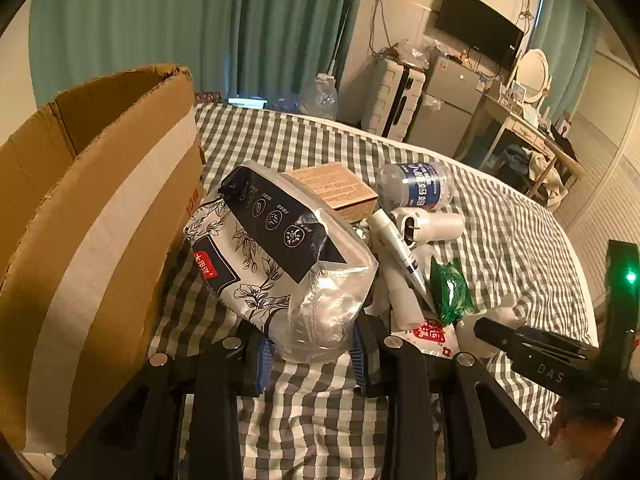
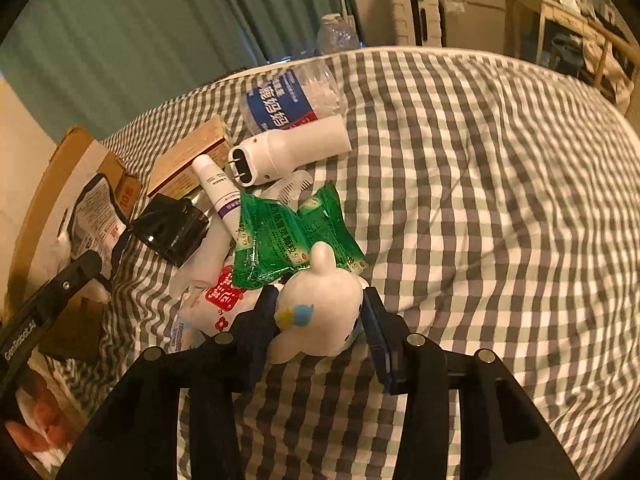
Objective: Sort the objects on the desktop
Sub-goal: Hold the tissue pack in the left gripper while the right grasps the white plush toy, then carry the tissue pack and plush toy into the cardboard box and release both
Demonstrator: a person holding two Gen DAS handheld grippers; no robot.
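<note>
Currently left gripper (image 1: 312, 354) pinches pouch (image 1: 280, 248) beside box (image 1: 100, 208); right gripper (image 2: 320, 320) clamps toy (image 2: 320, 308) at pile edge. Risk: slick pouch corner may slip during lift.

We find the cardboard box (image 1: 92, 216) at the bed's (image 2: 480, 184) left edge, with the pouch (image 1: 276, 248) just beside it on its right. Right of the pouch lies a heap: small carton (image 1: 340, 188) and water bottle (image 2: 292, 96) farthest back, the tube (image 2: 220, 196) and sachets (image 2: 288, 236) nearer, the toy (image 2: 320, 312) nearest.
</note>
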